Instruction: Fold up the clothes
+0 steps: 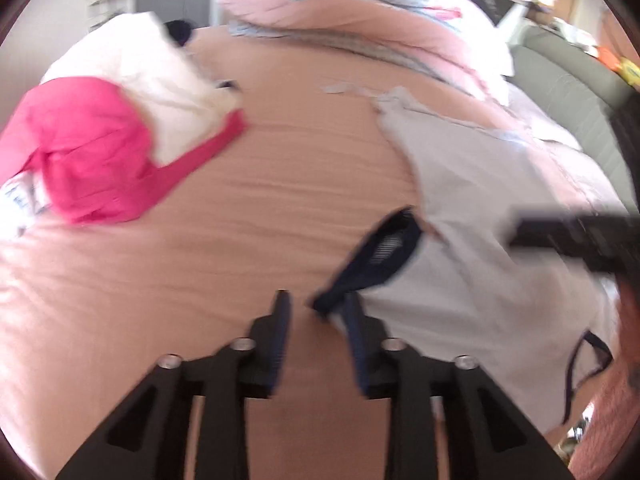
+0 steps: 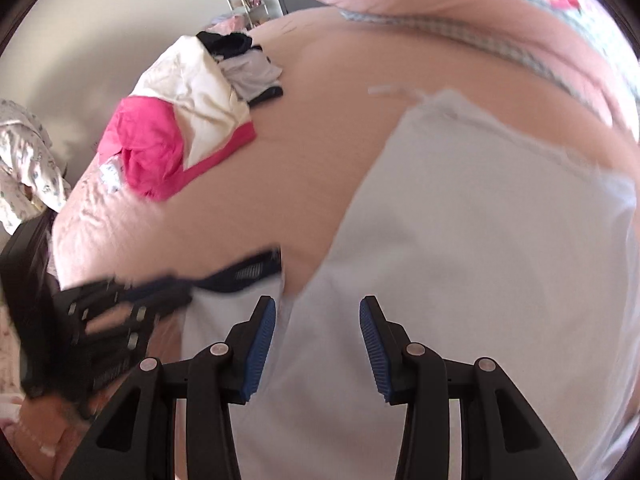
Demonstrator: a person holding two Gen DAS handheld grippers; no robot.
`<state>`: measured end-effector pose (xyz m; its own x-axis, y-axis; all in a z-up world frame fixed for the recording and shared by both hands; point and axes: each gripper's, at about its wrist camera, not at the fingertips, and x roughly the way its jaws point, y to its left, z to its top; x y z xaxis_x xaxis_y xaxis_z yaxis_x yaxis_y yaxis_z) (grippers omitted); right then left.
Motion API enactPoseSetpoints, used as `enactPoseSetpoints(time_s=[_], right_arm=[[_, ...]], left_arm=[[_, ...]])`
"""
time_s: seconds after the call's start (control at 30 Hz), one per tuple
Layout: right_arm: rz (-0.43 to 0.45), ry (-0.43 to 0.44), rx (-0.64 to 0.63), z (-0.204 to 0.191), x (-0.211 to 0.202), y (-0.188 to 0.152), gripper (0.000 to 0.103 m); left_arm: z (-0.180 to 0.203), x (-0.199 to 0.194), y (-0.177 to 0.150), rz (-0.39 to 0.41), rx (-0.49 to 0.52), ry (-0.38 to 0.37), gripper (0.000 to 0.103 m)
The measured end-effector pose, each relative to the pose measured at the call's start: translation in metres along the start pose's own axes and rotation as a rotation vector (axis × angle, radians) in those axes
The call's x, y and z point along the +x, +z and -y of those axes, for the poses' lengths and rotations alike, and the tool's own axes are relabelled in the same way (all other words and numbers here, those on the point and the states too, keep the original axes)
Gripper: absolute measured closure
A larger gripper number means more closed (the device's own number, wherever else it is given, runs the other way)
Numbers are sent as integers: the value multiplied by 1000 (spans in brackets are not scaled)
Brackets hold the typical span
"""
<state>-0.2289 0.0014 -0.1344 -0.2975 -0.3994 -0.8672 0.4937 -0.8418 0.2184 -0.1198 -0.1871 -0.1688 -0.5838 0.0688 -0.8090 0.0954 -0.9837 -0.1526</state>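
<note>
A pale blue-white shirt (image 1: 460, 240) with a navy collar (image 1: 384, 252) lies spread on the pink bed sheet (image 1: 240, 220). My left gripper (image 1: 318, 312) hovers at the collar's near tip; the jaws stand apart and the tip lies by the right finger, unpressed. In the right wrist view my right gripper (image 2: 316, 316) is open just above the shirt (image 2: 460, 240), a fold edge running under its left finger. The left gripper (image 2: 172, 292) shows there as a dark blur at the navy collar (image 2: 244, 274). The right gripper (image 1: 532, 234) is a blurred dark bar over the shirt.
A bright pink garment (image 1: 80, 152) and a cream one (image 1: 160, 72) are heaped at the bed's far left, with dark clothes (image 2: 228, 46) behind them. A pink and checked duvet (image 1: 360, 8) is bunched along the far side. A grey sofa (image 1: 560, 92) stands at the right.
</note>
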Motion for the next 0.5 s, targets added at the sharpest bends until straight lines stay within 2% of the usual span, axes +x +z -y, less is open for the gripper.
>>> enactPoseSetpoints(time_s=[0.03, 0.13, 0.17, 0.2, 0.27, 0.3, 0.37, 0.43, 0.47, 0.5], right_arm=[[-19, 17, 3, -6, 3, -9, 60], [-29, 3, -81, -25, 5, -41, 60], [-21, -5, -114, -34, 6, -50, 60], [-15, -6, -137, -41, 8, -57, 60], [-42, -44, -182, -55, 22, -68, 60], [-55, -64, -204, -62, 29, -73, 58], [-29, -121, -282, -77, 29, -81, 56], [-52, -96, -301, -81, 24, -77, 56], [-63, -83, -311, -83, 22, -75, 56], [-42, -81, -295, -81, 17, -69, 56]], left_arm=[[-8, -2, 0, -2, -43, -17, 62], [-24, -5, -1, -18, -164, -193, 63], [-19, -6, -4, -33, -159, -254, 63], [-12, -6, -7, -49, -132, -270, 63], [8, -1, -17, -95, -29, -206, 62], [9, 0, -16, -83, 1, -145, 63], [13, 3, -15, -59, 60, -22, 65], [15, 4, -13, -35, 110, 96, 65], [6, 1, -11, -27, 75, 115, 65], [-3, -1, -9, -34, 14, 68, 65]])
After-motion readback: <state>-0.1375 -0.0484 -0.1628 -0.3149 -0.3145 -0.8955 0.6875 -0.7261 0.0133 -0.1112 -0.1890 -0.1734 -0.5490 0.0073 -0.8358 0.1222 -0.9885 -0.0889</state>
